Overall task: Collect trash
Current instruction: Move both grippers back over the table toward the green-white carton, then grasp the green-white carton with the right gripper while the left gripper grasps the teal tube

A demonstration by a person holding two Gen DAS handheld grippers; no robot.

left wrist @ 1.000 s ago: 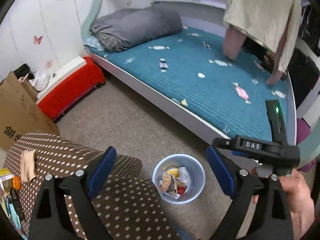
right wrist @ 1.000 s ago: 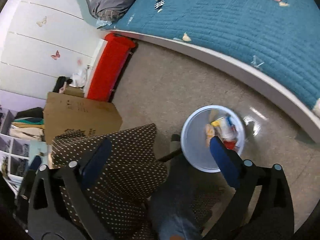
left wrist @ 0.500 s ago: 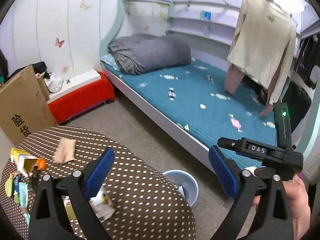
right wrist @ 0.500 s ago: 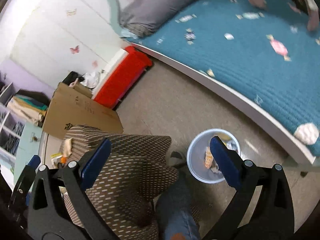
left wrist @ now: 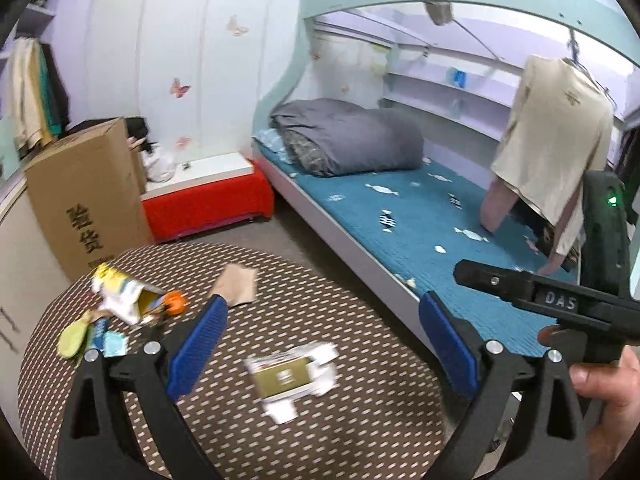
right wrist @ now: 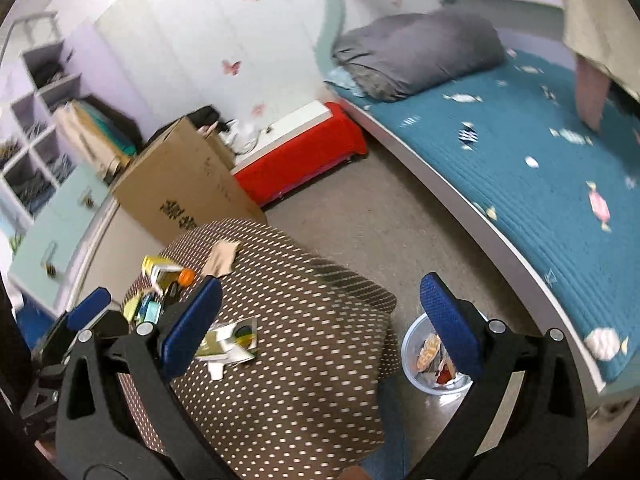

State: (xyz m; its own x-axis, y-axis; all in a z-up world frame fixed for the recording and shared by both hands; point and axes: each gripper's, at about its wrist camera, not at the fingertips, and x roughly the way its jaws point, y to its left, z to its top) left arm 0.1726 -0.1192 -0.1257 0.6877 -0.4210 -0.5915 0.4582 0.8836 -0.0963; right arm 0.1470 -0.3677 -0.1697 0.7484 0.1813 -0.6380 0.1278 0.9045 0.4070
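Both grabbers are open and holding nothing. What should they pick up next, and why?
Probably lower the left gripper onto the flattened white and gold wrapper. It lies loose on the dotted table, nearest the open fingers, and the trash bin stands on the floor beside the table.

flattened carton (left wrist: 292,376) motion-blurred, bin (right wrist: 412,364) behind tongs

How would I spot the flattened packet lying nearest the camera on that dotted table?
Find the round brown table with white dots beside the blue bed. The flattened white and olive-gold packet lies alone near its middle, apart from the colourful litter pile at the far left edge and the tan scrap.
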